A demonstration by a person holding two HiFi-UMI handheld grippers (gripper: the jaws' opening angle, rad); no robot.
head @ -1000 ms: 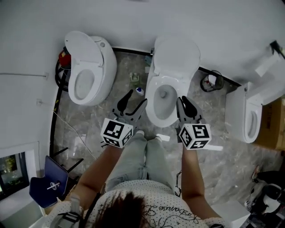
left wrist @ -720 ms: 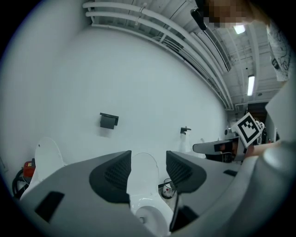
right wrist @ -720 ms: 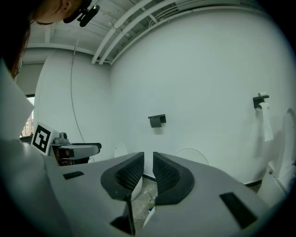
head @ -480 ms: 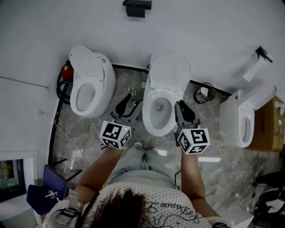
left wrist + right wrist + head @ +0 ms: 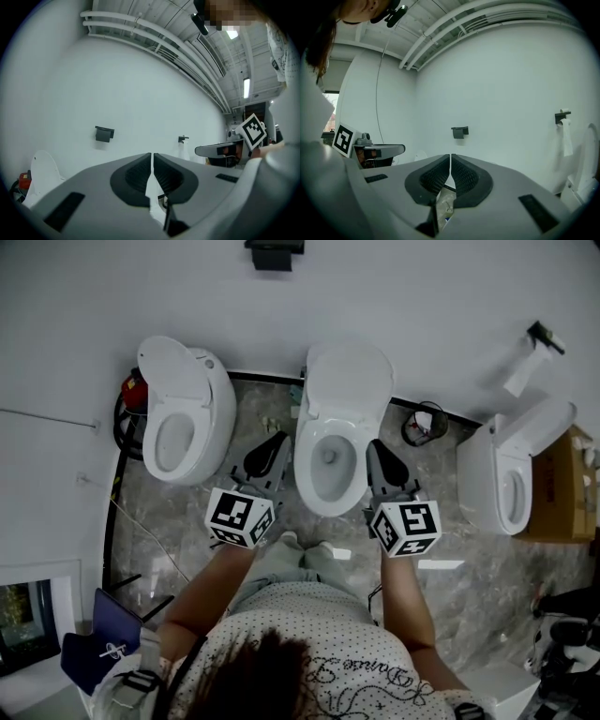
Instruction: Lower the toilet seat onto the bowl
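The middle white toilet (image 5: 328, 470) stands against the wall with its seat and lid (image 5: 345, 381) raised upright. My left gripper (image 5: 274, 444) hovers over the floor just left of the bowl; its jaws are closing, all but touching, with nothing between them (image 5: 152, 157). Just right of the bowl's rim, my right gripper (image 5: 378, 450) is shut and empty (image 5: 450, 158). Neither gripper touches the seat. Both gripper views point at the bare white wall, and the seat is hidden from them.
A second toilet (image 5: 178, 418) stands at the left and a third (image 5: 506, 479) at the right. A small bin (image 5: 422, 425) sits between the middle and right toilets. A cardboard box (image 5: 567, 488) is at the far right. A black fixture (image 5: 274, 254) hangs on the wall.
The left jaws have gone from wide apart to nearly together. The right jaws have closed a little. Both grippers now flank the middle bowl more closely.
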